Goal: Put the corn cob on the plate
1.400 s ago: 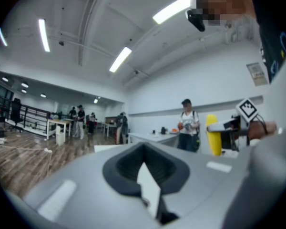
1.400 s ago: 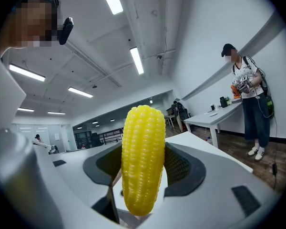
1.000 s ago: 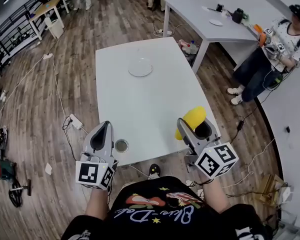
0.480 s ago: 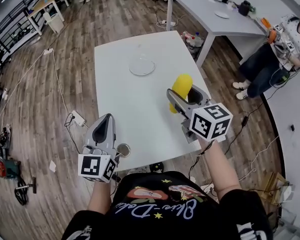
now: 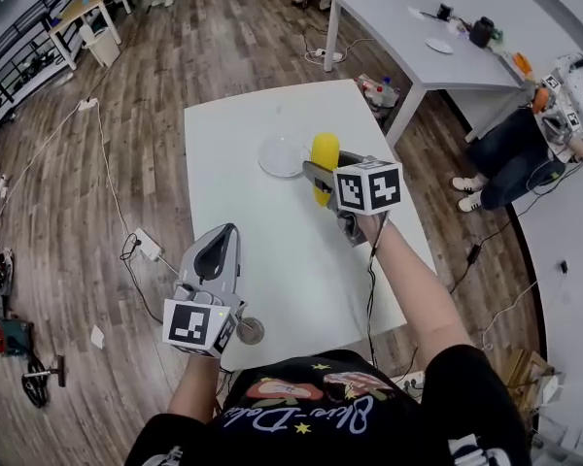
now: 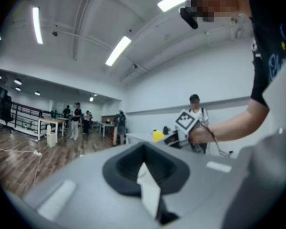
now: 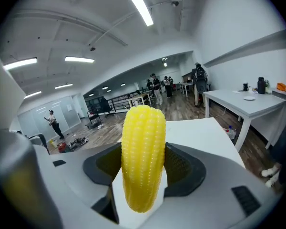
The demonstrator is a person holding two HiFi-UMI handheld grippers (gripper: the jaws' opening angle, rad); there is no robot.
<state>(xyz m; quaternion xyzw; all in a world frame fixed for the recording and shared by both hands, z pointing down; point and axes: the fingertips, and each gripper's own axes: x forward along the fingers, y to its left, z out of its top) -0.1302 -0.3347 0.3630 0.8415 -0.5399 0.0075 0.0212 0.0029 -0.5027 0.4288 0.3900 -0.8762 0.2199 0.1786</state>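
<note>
Corn cob [image 7: 142,156] clamped between right claw [image 7: 139,187] jaws.

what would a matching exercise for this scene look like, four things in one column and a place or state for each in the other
Things:
1. yellow corn cob
2. clear round glass plate
3. left tool
4. small round metal-rimmed dish

Places or states:
a. at the near edge of the white table
b. clamped between the jaws of the right tool
c. shut, with nothing between its jaws
d. empty, on the far half of the white table

Pairs: 1-b, 2-d, 3-c, 4-a
</note>
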